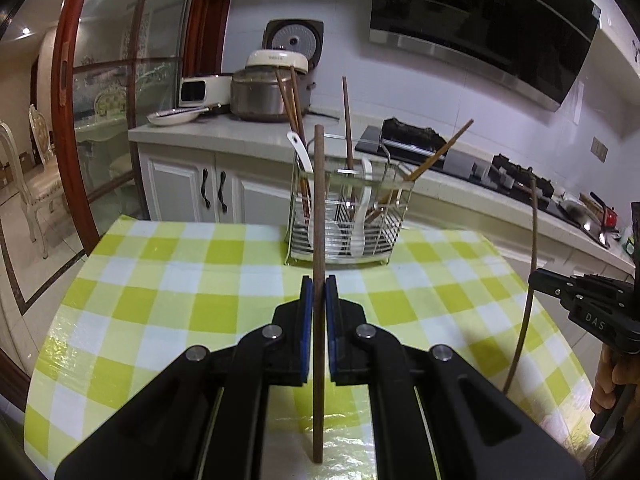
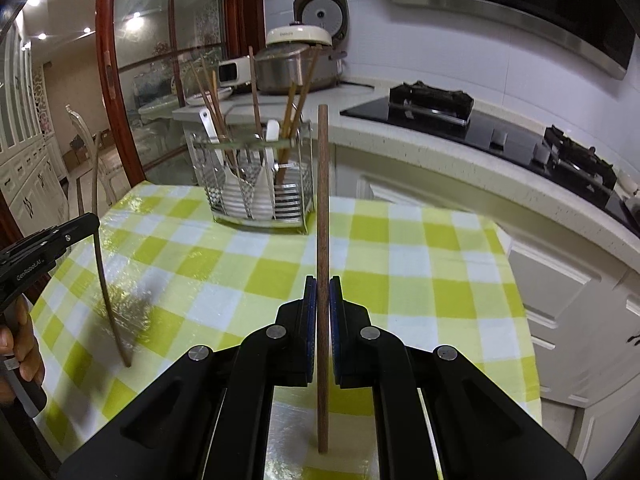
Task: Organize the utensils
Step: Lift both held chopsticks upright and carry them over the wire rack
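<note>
My left gripper is shut on a brown wooden chopstick held upright over the table. My right gripper is shut on another brown chopstick, also upright. Each gripper shows in the other's view: the right one at the right edge with its chopstick, the left one at the left edge with its chopstick. A metal wire utensil holder stands at the table's far side, holding several chopsticks and white spoons; it also shows in the right wrist view.
The table has a yellow-green checked cloth. Behind it runs a kitchen counter with a rice cooker, a plate and a gas stove. A glass door with a red frame stands at the left.
</note>
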A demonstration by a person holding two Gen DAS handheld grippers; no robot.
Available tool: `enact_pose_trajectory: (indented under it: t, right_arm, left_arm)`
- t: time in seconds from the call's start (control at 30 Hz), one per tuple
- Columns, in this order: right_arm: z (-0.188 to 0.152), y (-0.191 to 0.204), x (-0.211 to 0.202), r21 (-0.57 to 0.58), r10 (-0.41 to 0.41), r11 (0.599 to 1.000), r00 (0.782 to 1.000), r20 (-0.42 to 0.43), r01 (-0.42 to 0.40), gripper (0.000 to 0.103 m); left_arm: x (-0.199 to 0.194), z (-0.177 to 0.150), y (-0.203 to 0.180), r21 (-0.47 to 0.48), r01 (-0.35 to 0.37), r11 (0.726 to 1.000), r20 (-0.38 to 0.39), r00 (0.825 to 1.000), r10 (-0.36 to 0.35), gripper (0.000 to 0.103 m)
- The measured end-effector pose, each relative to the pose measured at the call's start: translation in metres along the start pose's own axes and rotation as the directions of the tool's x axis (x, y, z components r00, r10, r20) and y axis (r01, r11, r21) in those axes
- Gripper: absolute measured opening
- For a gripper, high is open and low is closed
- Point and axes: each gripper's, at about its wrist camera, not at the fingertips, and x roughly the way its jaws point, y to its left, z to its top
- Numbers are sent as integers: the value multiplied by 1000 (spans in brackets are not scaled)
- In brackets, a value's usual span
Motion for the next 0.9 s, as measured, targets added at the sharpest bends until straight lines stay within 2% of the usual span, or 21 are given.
enact_pose_trajectory:
  t: [0.33,0.9]
  right_arm:
    - [6,5,-14,-8,9,1000,999,33,-8,7]
    - [8,6,-21,-6,7,1000,999,52,-7,7]
  left_arm:
    - [-18,6,-3,11,1,1000,47,999,-1,6]
    - [-21,7,-6,19,3,1000,50,999,-4,6]
